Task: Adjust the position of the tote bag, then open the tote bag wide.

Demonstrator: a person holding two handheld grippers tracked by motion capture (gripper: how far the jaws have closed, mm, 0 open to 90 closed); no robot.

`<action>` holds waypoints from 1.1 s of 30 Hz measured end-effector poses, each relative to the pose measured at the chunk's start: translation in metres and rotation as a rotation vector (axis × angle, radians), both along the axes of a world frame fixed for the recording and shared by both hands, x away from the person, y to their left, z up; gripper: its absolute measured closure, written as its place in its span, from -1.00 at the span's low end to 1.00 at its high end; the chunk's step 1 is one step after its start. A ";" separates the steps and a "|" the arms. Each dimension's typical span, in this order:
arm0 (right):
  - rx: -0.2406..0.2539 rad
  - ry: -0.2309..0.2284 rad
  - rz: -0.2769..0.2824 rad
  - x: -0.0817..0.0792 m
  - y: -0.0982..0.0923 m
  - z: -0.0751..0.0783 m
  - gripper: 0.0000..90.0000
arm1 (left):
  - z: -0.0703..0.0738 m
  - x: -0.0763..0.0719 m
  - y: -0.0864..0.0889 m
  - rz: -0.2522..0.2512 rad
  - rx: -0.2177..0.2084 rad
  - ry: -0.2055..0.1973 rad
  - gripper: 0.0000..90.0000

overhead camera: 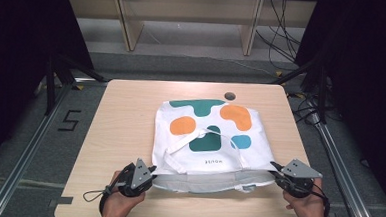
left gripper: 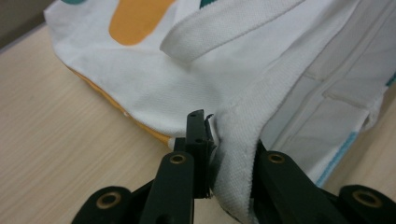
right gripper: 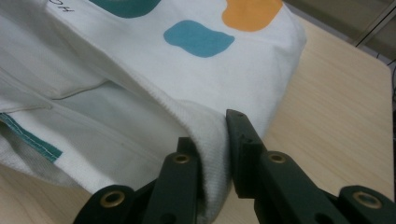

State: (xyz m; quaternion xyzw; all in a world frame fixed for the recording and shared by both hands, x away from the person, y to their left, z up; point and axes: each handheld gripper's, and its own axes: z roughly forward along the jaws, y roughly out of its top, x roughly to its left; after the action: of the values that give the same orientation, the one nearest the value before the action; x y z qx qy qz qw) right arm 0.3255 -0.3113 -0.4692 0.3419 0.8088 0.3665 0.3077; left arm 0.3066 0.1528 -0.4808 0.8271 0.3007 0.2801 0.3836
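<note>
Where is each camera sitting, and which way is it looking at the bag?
High view: above the person's side, looking forward and down at the tote bag on the table; both hands, left hand-held gripper, right hand-held gripper.
Left gripper view: rides the left hand-held gripper, facing the bag's rim.
Right gripper view: rides the right hand-held gripper, facing the opposite rim corner.
All share the bag.
</note>
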 end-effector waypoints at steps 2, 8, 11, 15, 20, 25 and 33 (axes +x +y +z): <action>0.008 -0.016 0.005 -0.001 0.000 0.002 0.86 | 0.005 -0.002 0.001 0.003 -0.016 -0.032 0.79; 0.009 -0.041 0.009 -0.005 0.001 0.005 0.90 | 0.012 -0.006 0.002 -0.008 -0.029 -0.080 0.81; 0.027 -0.063 0.008 -0.008 0.002 0.011 0.90 | 0.016 -0.009 0.003 -0.012 -0.029 -0.096 0.81; 0.045 -0.081 0.017 -0.008 0.001 0.019 0.90 | 0.020 -0.009 0.005 -0.008 -0.060 -0.083 0.81; 0.065 -0.086 0.022 -0.009 0.001 0.026 0.91 | 0.026 -0.006 0.008 -0.016 -0.090 -0.065 0.81; 0.082 -0.120 0.041 -0.009 0.007 0.050 0.91 | 0.045 -0.001 0.014 -0.007 -0.144 -0.079 0.82; 0.104 -0.199 0.087 -0.005 0.007 0.106 0.94 | 0.091 0.001 0.019 -0.038 -0.198 -0.143 0.87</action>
State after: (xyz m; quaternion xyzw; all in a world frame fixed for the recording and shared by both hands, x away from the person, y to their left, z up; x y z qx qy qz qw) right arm 0.3201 -0.3041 -0.3632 0.2840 0.7682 0.4529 0.3522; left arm 0.3074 0.1716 -0.3899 0.7684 0.2830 0.3001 0.4893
